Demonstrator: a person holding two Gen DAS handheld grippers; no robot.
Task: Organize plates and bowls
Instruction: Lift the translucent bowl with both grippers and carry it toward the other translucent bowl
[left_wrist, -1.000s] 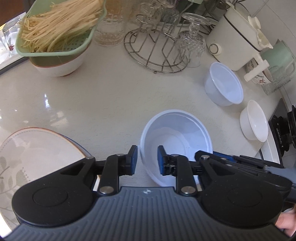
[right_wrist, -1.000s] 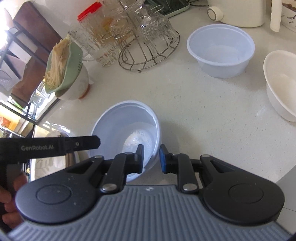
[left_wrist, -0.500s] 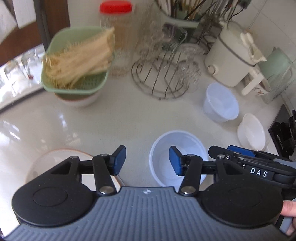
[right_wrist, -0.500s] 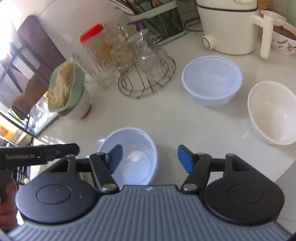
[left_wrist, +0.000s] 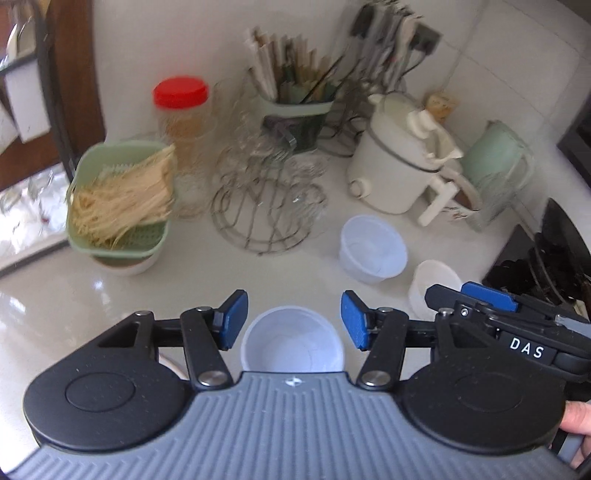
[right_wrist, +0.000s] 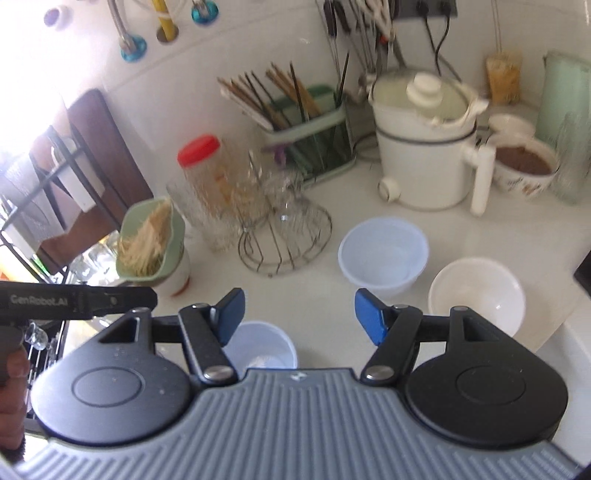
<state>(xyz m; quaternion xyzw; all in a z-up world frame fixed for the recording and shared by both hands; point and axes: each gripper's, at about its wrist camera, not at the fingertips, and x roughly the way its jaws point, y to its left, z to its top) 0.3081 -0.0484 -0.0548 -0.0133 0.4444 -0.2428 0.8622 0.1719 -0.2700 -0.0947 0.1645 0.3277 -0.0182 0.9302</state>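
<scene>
Nearest, a clear plastic bowl (left_wrist: 293, 341) is seen standing upright on the white desk (left_wrist: 110, 295), below both grippers and touched by neither. The left gripper (left_wrist: 293, 325) is held above it with its fingers (left_wrist: 232, 319) released and still spreading; nothing is gripped between them. The right gripper (right_wrist: 299, 317) is likewise released, its fingers (right_wrist: 369, 317) wide apart and empty, with the same bowl (right_wrist: 264, 350) seen below its left finger. Farther on, a second clear bowl (left_wrist: 373, 249) and a white bowl (right_wrist: 476, 291) are set just beside each other on the desk. To the left, a green strainer (left_wrist: 118, 199) of noodles is stacked on a white bowl. A wire rack (left_wrist: 267, 210) of glasses stands in the middle. At the back, a red-lidded jar (left_wrist: 183, 122), a chopstick holder (right_wrist: 310, 125) and a white cooker (right_wrist: 424, 155) are lined along the wall.
</scene>
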